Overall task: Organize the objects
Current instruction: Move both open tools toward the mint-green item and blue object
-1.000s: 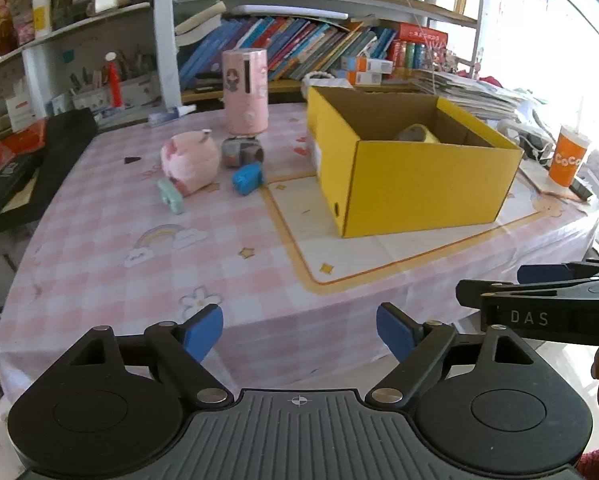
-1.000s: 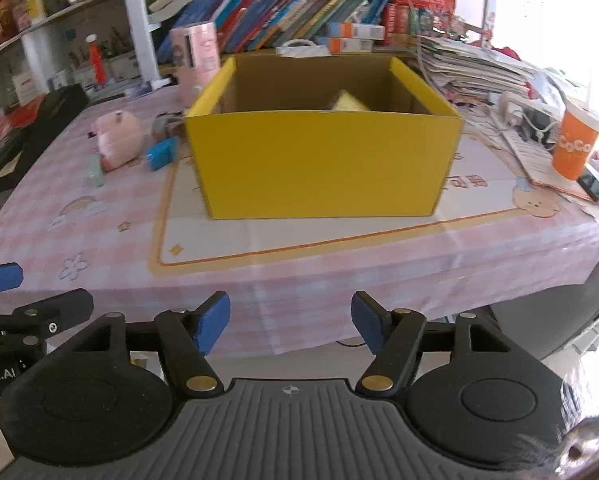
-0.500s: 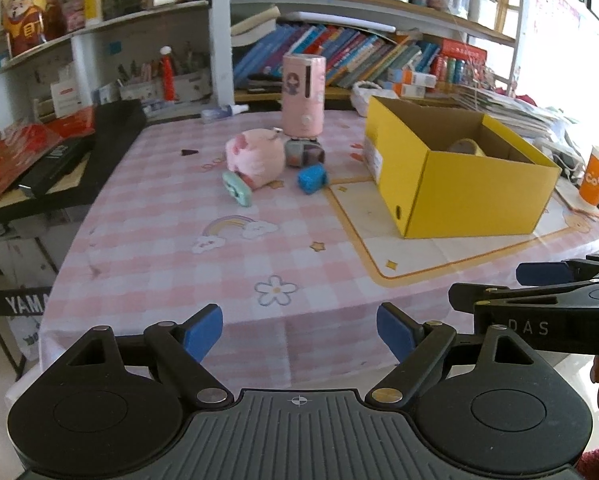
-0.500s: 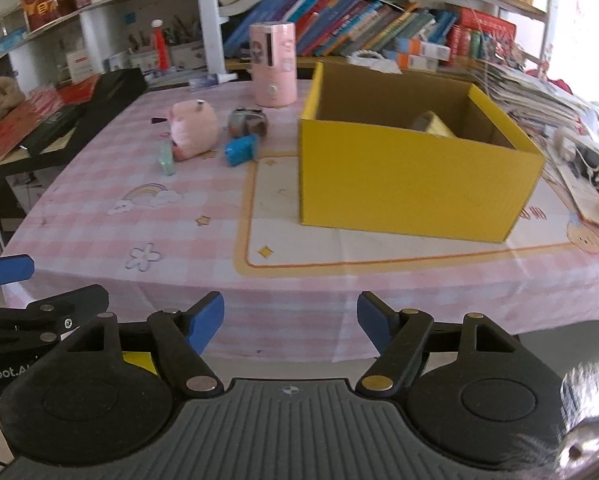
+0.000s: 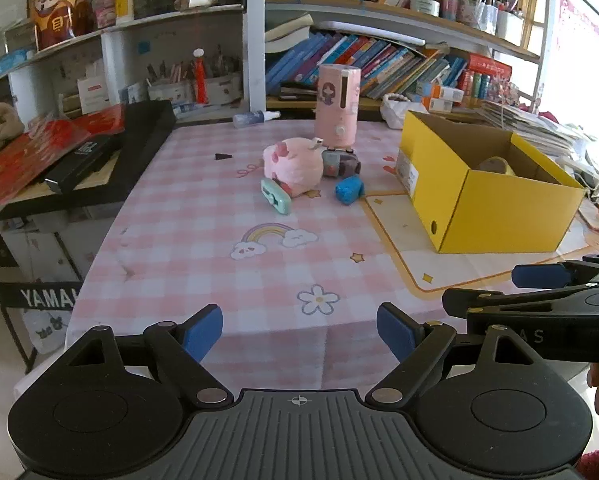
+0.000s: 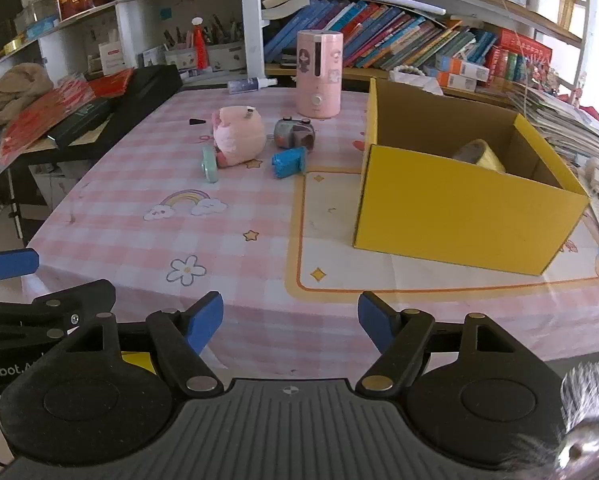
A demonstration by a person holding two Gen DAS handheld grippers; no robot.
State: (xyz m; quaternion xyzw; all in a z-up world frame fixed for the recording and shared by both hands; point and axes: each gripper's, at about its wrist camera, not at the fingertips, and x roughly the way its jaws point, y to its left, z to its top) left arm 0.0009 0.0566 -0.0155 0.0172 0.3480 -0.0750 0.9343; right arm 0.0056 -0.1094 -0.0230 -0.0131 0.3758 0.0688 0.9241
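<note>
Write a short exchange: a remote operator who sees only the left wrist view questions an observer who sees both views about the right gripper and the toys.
Operator: I see the right gripper only from the side. How do its jaws stand?
Observer: Its own view shows them apart with nothing between them; they have just been opening.
Operator: The grey toy camera looks tucked behind the pink plush. Are they touching?
Observer: No. From the right wrist a strip of tablecloth shows between them.
</note>
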